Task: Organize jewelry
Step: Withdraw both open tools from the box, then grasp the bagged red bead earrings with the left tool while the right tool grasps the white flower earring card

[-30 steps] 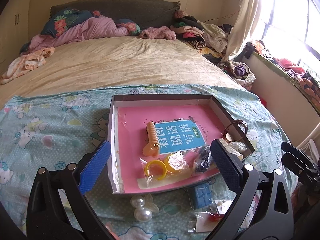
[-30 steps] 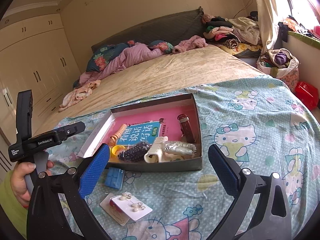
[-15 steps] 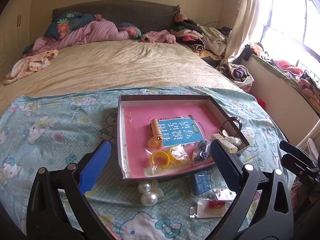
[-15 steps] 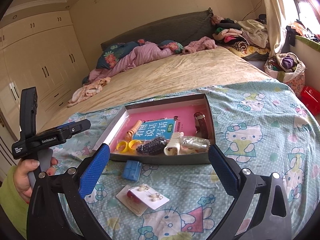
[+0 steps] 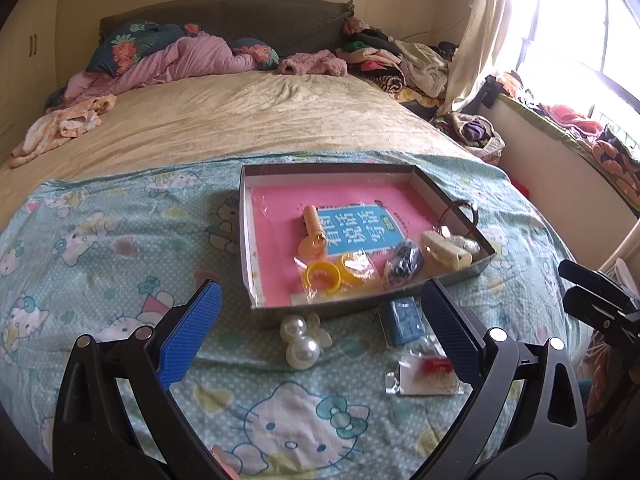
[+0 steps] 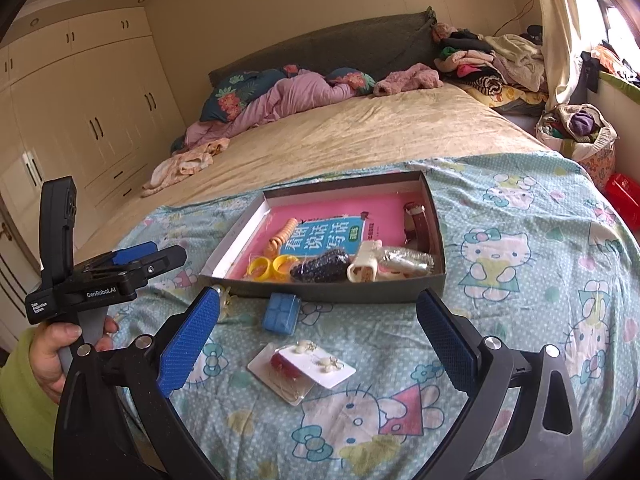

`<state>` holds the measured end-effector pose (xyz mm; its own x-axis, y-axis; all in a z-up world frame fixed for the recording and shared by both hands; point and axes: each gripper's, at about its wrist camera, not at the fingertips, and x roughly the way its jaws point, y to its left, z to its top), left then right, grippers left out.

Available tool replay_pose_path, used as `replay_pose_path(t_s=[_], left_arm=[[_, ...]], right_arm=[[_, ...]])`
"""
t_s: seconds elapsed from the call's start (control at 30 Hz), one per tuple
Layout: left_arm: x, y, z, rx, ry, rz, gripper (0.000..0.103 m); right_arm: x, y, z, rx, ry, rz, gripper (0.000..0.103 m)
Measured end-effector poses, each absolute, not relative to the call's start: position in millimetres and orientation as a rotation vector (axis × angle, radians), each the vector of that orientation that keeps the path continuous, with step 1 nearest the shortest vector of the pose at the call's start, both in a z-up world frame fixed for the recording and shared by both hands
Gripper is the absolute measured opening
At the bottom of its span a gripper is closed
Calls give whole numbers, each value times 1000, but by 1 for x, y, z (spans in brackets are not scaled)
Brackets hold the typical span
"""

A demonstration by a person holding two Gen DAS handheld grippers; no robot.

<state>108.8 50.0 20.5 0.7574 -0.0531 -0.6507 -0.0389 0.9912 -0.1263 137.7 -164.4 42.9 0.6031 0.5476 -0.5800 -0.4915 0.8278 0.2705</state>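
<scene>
A bed [image 5: 240, 120] carries a cartoon-cat sheet [image 6: 520, 280]; on it lies a shallow box [image 5: 246, 240] holding a pink book, an orange clip [image 5: 312, 228], yellow rings [image 5: 322, 276], a dark beaded piece [image 5: 404, 260] and a watch [image 6: 420, 220]. The left gripper [image 5: 320, 336] hovers low over the near edge of the sheet, jaws spread wide and empty, gripped from below by a hand [image 6: 52, 344] in a green sleeve; the right gripper [image 6: 318, 336] hangs likewise, wide apart, holding nothing. Just outside the box lie a pearl clip [image 5: 300, 340], a blue case [image 6: 282, 312] and an earring card [image 6: 316, 364].
</scene>
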Motion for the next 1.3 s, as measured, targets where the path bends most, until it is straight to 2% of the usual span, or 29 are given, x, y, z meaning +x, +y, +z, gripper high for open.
replay_pose_path(t_s=[0.7, 1.3], left_arm=[[77, 22, -19, -56, 816, -112, 93], [98, -38, -59, -11, 905, -253, 93]], right_arm=[[125, -171, 16, 109, 840, 614, 98], [132, -182, 0, 134, 922, 577, 98]])
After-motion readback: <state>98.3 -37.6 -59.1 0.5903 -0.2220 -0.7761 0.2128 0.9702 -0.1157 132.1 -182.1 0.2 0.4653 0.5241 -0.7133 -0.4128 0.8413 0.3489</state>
